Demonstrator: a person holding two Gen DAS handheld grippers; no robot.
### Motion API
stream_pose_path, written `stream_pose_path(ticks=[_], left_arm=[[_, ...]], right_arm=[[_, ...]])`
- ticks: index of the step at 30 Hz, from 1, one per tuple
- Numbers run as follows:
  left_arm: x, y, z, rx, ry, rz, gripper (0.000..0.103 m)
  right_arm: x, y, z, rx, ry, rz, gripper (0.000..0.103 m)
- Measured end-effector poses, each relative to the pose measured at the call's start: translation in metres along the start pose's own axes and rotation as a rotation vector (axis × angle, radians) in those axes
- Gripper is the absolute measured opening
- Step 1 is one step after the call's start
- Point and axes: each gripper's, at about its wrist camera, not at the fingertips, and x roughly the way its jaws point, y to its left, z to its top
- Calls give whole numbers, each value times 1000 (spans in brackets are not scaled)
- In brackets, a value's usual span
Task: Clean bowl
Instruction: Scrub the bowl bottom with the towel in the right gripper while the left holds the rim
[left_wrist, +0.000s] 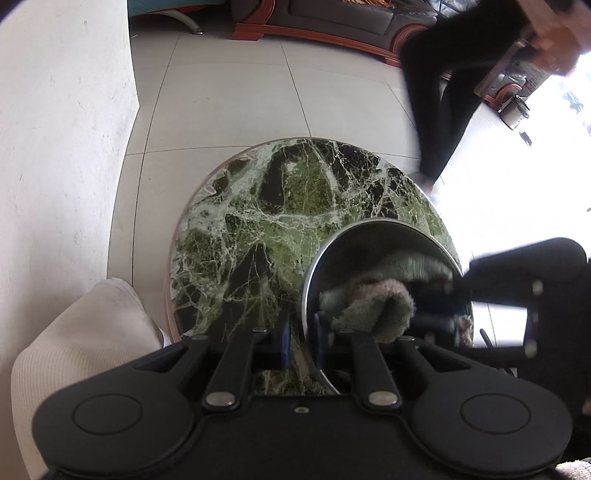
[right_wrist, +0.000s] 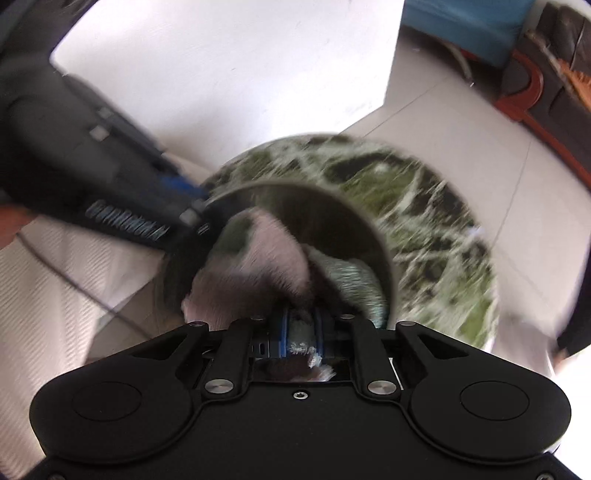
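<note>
Two grippers working one bowl (left_wrist: 384, 236) at the table (left_wrist: 258, 221) edge.
Left gripper (left_wrist: 301, 332) is pinching the rim; only the right view shows the right gripper (right_wrist: 300, 332) clamping the cloth (right_wrist: 258, 266) inside.

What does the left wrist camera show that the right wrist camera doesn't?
Only the left wrist view: the left gripper clamped on the bowl's rim, and a person's dark legs. Only the right wrist view: the right gripper pinching the cloth, and a blue seat. Both: the steel bowl, cloth inside, on the green marble table.
</note>
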Motion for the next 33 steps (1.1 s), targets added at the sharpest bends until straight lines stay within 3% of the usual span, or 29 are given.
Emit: stream_pose_path(ticks=[12,19,25,29,33], left_arm=[[0,2,-1,-5,2,2,12],[-1,1,0,-4,3,2,12],[-2,-2,-1,0,3,8,12],[0,-2,-1,-1,3,7,12],[2,-1,-2,1,6,5,12]], right_arm=[[8,-12,14,-11,-22,-46,12],[5,1,5,1,4,21,14],[12,-9,18,-25,-35,-45,12],[8,-16,14,-3,-28,-44,12],[7,-7,3,28,-2,14,14]])
